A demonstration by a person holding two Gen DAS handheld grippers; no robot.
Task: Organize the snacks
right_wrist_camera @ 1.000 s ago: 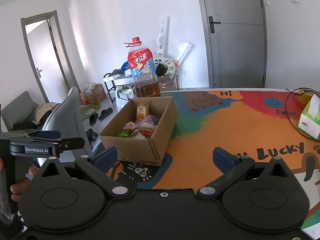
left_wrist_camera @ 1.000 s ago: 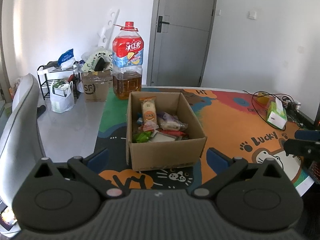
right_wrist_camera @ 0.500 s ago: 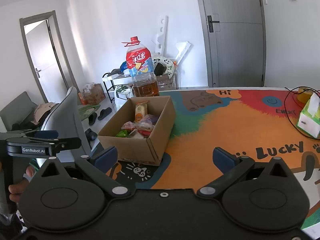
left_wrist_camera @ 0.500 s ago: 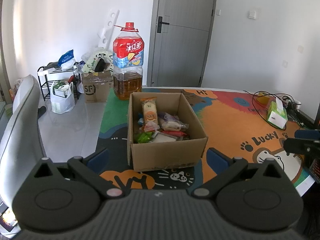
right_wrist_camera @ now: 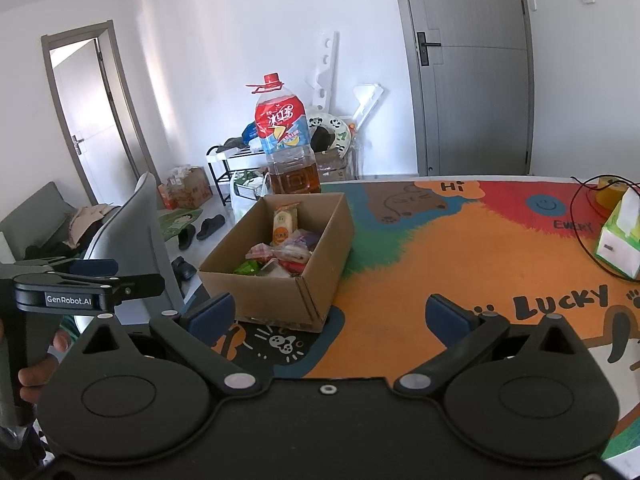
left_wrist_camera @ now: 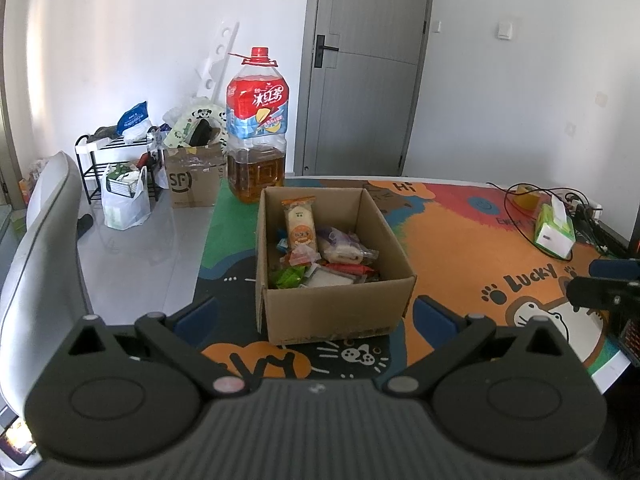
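Observation:
An open cardboard box (left_wrist_camera: 334,312) (right_wrist_camera: 260,294) stands on the colourful mat near the table's left front. Several wrapped snacks lie inside, among them an upright orange-labelled packet (left_wrist_camera: 301,224) (right_wrist_camera: 283,224) and a green wrapper (left_wrist_camera: 286,277). My left gripper (left_wrist_camera: 316,314) is open just in front of the box, nothing between its fingers. My right gripper (right_wrist_camera: 330,316) is open too, to the right of the box and short of it. The left gripper's body (right_wrist_camera: 80,294) shows at the left of the right wrist view, a hand below it.
A big iced-tea bottle (left_wrist_camera: 257,128) (right_wrist_camera: 289,140) stands behind the box. A tissue box (left_wrist_camera: 555,229) (right_wrist_camera: 618,240), black cables and a tape roll (left_wrist_camera: 525,196) sit at the table's right. A grey chair (left_wrist_camera: 36,256) is left of the table.
Both grippers have drifted slightly; the box sits a little lower and nearer in the right wrist view. Nothing was gripped or released.

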